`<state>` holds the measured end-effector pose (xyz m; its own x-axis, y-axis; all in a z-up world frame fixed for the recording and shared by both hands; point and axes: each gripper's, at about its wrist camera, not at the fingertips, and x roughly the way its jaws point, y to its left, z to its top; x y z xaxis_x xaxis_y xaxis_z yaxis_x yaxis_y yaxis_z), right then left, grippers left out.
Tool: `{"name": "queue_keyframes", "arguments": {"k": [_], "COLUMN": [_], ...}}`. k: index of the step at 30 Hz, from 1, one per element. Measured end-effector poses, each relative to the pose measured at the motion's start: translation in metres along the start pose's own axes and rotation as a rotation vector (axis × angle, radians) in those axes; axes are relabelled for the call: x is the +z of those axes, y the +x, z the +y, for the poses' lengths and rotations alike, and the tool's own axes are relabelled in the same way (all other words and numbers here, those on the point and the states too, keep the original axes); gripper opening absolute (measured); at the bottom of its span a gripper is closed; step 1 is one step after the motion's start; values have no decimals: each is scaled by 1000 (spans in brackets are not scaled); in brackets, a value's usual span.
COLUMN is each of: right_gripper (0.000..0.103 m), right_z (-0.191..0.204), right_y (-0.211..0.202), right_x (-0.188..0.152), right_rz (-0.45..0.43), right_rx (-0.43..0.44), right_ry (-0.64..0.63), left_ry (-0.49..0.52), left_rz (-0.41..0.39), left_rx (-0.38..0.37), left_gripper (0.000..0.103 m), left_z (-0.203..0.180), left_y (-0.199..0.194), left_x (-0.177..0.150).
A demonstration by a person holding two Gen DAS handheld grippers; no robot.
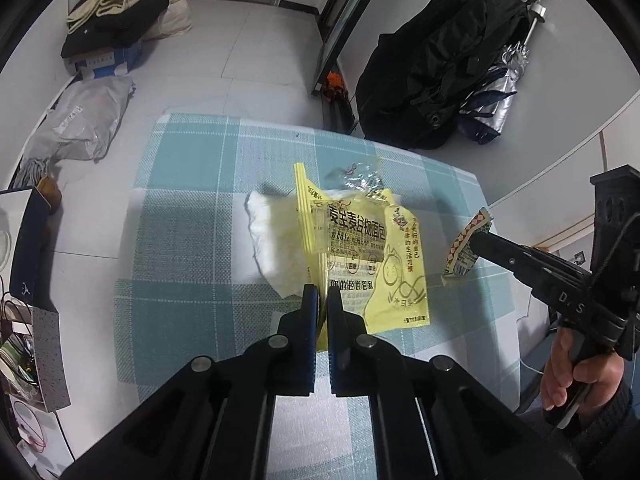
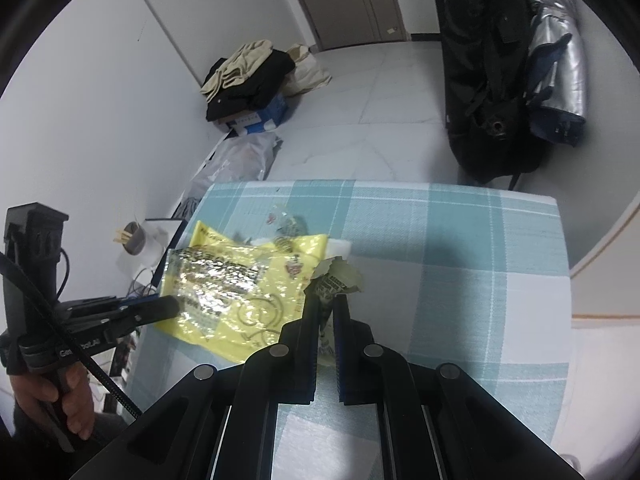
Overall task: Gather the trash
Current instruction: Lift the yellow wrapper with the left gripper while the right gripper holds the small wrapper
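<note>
A crinkled yellow bread wrapper (image 1: 356, 256) stands tilted over white tissue (image 1: 276, 240) beside a small patterned wrapper (image 1: 466, 248).

Count: one yellow wrapper (image 1: 360, 256), one small patterned wrapper (image 1: 466, 246), one white tissue (image 1: 272, 236), one clear crumpled wrapper (image 1: 356, 180).

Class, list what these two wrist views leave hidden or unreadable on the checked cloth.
- White tissue wad: left view, far part hidden behind yellow plastic bread wrapper.
- Small patterned wrapper: right view, lower end hidden between right tongs; print too small.
- Clear crumpled film: print unreadable.
</note>
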<state>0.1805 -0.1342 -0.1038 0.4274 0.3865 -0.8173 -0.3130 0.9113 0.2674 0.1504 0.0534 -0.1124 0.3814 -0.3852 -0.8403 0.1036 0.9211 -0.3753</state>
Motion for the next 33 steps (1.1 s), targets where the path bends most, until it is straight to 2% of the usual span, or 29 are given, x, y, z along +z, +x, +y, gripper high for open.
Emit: {"name": "queue_keyframes", "arguments": {"k": [9,18,23,33], "right_gripper": [6,6,6,6], "right_z": [-4,-14,-19,-18], "right_y": [-14,-25,-30,-31], "right_x": [-4,-8,-11,-16], "right_rz": [-34,-48,-52,-47], "right_rx": [-20,-44,-58,-77], "right_ry": [12,39,44,34], "left_ry": [26,25,-3,-6], "left_rz": [-49,-38,14,157], "left_rx": [-19,-103,-136,-18], "left_gripper": [0,0,0,1], "left_z": [-10,-14,-9,8], "left_y": [-23,-38,-33,-16], "left_x": [-5,-12,-16,-41]}}
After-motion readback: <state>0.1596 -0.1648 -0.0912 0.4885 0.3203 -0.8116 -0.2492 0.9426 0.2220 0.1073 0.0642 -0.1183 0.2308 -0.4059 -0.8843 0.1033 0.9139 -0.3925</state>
